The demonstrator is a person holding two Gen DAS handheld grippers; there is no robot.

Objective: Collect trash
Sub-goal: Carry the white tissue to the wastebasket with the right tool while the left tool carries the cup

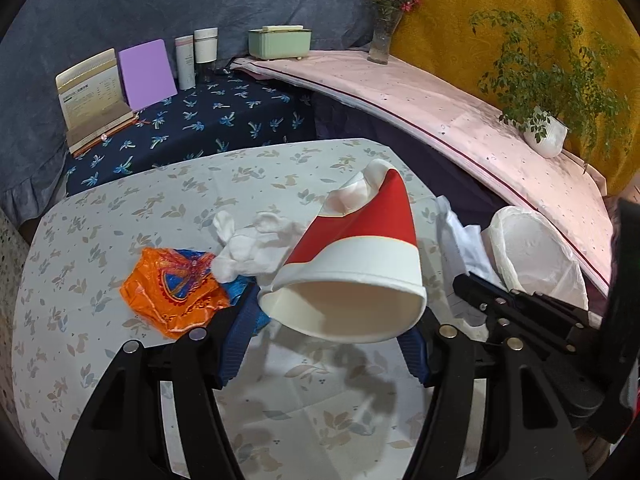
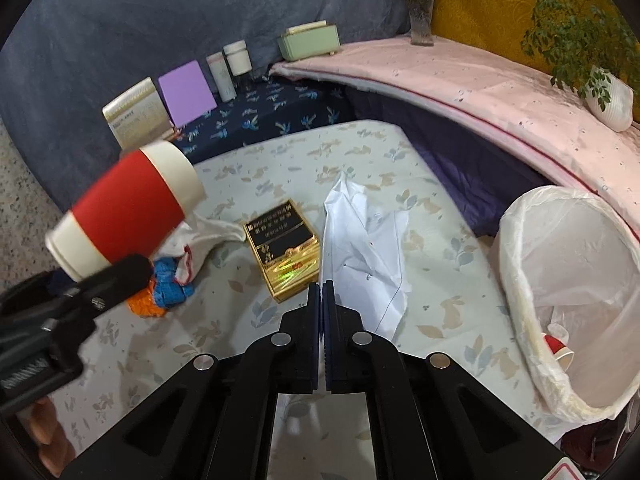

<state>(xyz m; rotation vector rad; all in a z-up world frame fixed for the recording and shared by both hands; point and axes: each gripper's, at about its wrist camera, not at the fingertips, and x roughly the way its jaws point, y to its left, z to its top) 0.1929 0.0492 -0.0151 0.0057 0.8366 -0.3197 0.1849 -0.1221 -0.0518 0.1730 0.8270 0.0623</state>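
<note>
My left gripper (image 1: 328,320) is shut on a red and white paper cup (image 1: 352,248), its blue pads squeezing the rim so the mouth is flattened. In the right wrist view the cup (image 2: 128,208) hangs tilted above the table's left side. An orange wrapper (image 1: 172,296), a crumpled white tissue (image 1: 252,248) and a blue wrapper (image 2: 172,284) lie under it. My right gripper (image 2: 321,292) is shut with nothing between its pads, just above a gold and black box (image 2: 284,248) and a crumpled white paper (image 2: 360,240). A bin with a white liner (image 2: 560,280) stands at the right.
The table wears a leaf-print cloth (image 2: 240,360). Behind it, a dark blue shelf holds a book stand (image 1: 92,96), a purple card (image 1: 146,74) and bottles (image 1: 196,56). A pink ledge carries a green box (image 1: 280,42), a vase (image 1: 382,36) and a potted plant (image 1: 548,136).
</note>
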